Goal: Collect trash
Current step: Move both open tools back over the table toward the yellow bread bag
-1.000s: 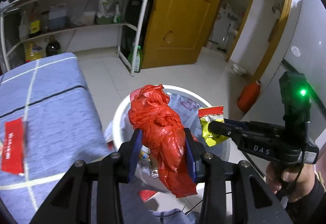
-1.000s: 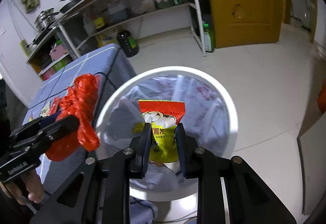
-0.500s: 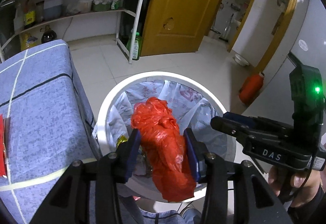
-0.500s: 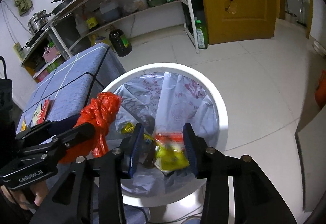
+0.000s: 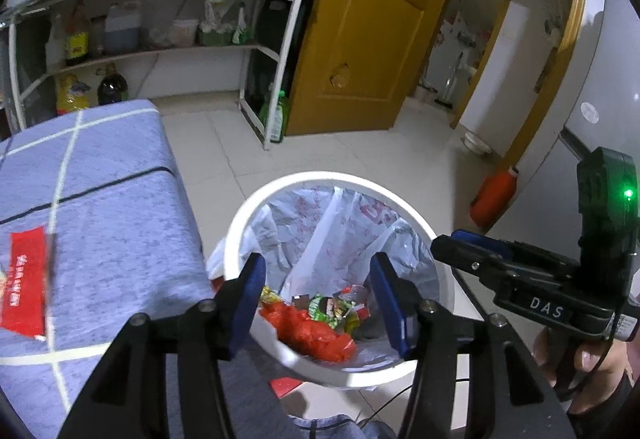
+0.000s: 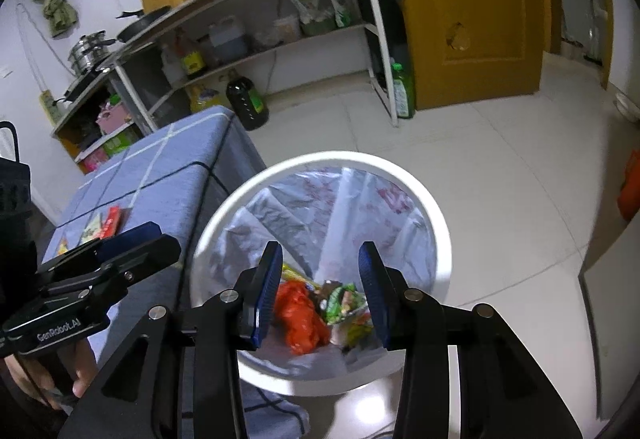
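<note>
Both grippers are empty right now: your left gripper (image 5: 316, 293) and right gripper (image 6: 320, 289) hang over the white bin (image 5: 420, 227), jaws spread wide with nothing between them. The red plastic bag (image 5: 310, 331) and the green snack wrapper (image 6: 340, 299) already sit at the bottom of the bin's liner.

What's left, as far as I can tell, is on the blue checked surface (image 5: 100, 191), at the left of both frames. A flat red packet (image 5: 26, 275) lies there at the far left of the left view, long axis running roughly up-down in frame. The right view shows a couple more flat wrappers (image 6: 102, 225) at mid left, beside the left gripper's body.

All of it lies off to the left, so your left hand looks nearer. Nothing sits between the jaws and the packet, but thin flat packets are fiddly to pinch off cloth.
</note>
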Available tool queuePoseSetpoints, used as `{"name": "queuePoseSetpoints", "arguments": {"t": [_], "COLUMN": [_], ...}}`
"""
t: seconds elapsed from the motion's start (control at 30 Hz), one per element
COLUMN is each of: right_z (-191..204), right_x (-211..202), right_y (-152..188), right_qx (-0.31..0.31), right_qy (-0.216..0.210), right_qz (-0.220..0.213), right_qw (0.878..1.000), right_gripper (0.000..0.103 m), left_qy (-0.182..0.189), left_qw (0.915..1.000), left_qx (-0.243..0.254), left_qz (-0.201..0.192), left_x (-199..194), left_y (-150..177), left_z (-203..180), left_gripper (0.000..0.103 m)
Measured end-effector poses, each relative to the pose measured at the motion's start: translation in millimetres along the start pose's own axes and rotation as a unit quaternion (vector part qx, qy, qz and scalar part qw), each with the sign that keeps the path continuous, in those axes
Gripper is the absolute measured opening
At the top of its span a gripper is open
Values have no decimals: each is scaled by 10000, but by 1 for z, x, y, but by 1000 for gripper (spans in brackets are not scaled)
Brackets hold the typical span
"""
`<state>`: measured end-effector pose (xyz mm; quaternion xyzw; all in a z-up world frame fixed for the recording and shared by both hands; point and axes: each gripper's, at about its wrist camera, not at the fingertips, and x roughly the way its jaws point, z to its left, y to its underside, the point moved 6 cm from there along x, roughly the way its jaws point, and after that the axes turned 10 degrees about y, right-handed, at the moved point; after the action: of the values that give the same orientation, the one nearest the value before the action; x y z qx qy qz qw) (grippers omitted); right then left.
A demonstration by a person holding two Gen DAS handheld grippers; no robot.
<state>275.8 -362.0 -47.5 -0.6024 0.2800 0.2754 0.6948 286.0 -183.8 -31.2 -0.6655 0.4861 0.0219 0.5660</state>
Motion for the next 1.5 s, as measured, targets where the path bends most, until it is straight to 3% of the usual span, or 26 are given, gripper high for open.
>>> {"name": "queuePoseSetpoints", "arguments": {"t": [0.43, 0.77, 0.87, 0.97, 1.27, 1.5], "right_z": [66, 128, 145, 160, 207, 239], "right_x": [-40, -44, -41, -38, -31, -18], "right_y": [7, 17, 19, 21, 21, 20], "right_qx": [-506, -974, -1119, -1243, -1562, -1646], "right_qy": [-539, -986, -1079, -1157, -1321, -1357], "right_qz": [-325, -334, -316, -253, -116, 94], "right_qw": [9967, 9898, 9873, 9852, 9788, 9769], "right_gripper": [41, 41, 42, 54, 54, 54], "left_qy": [-655, -1100, -1306, -1426, -1905, -2165], "left_qw": [9961, 9902, 9868, 9843, 9707, 9607], "left_qx": [-67, -237, -314, -461, -819, -1115], "left_qz": [-594, -828, -907, -937, -1216, -1337], "left_x": [-86, -132, -145, -155, -200, -232], "left_y": [14, 31, 37, 44, 65, 80], "left_z": [25, 59, 75, 94, 150, 188], "left_gripper": [57, 59, 59, 60, 60, 69]}}
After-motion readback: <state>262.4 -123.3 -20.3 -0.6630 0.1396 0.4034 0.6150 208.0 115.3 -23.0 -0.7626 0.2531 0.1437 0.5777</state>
